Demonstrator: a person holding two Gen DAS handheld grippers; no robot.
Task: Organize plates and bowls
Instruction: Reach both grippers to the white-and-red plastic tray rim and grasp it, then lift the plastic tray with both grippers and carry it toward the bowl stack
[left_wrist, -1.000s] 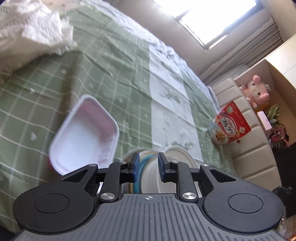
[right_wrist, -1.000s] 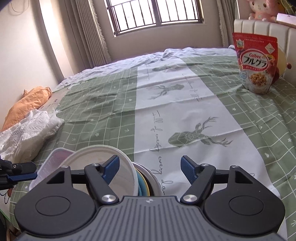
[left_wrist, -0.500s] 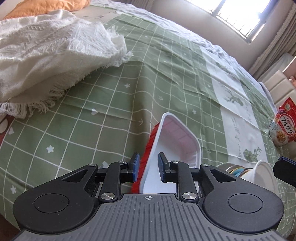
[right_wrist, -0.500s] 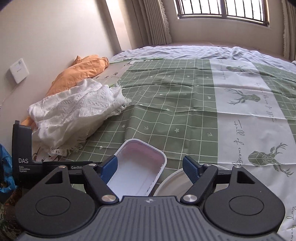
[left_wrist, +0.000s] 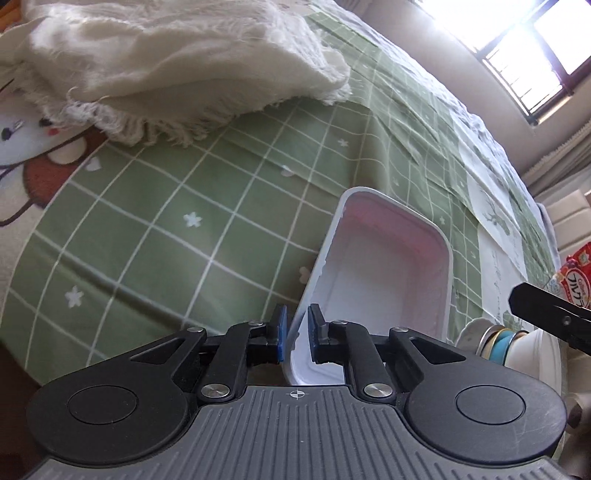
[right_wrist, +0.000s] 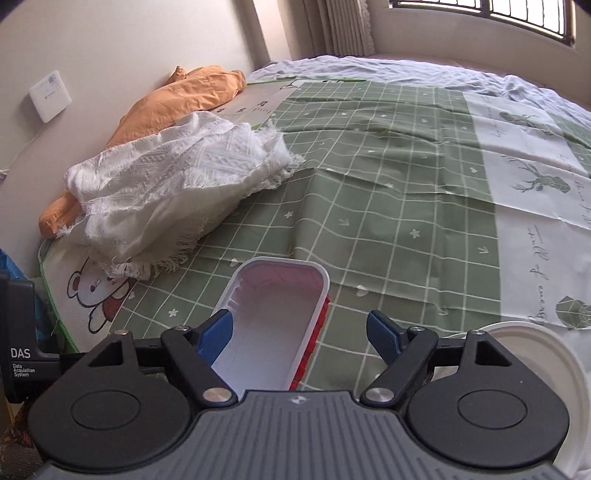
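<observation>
A white rectangular tray (left_wrist: 388, 280) with a red outside lies tilted on the green checked bedspread (left_wrist: 166, 229). My left gripper (left_wrist: 295, 332) is shut on its near rim, one pad on each side of the wall. In the right wrist view the same tray (right_wrist: 273, 321) sits under my right gripper (right_wrist: 299, 325), whose jaws are opening. Their pads stand apart from the tray. A stack of plates and bowls (left_wrist: 498, 339) stands right of the tray, topped by a white bowl (right_wrist: 546, 350).
A white fringed blanket (right_wrist: 177, 177) lies heaped left of the tray, with an orange cloth (right_wrist: 177, 96) behind it by the wall. The bed's edge, with a bear-print sheet (right_wrist: 96, 295), is close on the left. A red cereal bag (left_wrist: 576, 280) stands far right.
My left gripper dropped onto the tray's near rim and its jaws closed on it. My right gripper swung left from the bowl stack to above the tray, and its jaws widened.
</observation>
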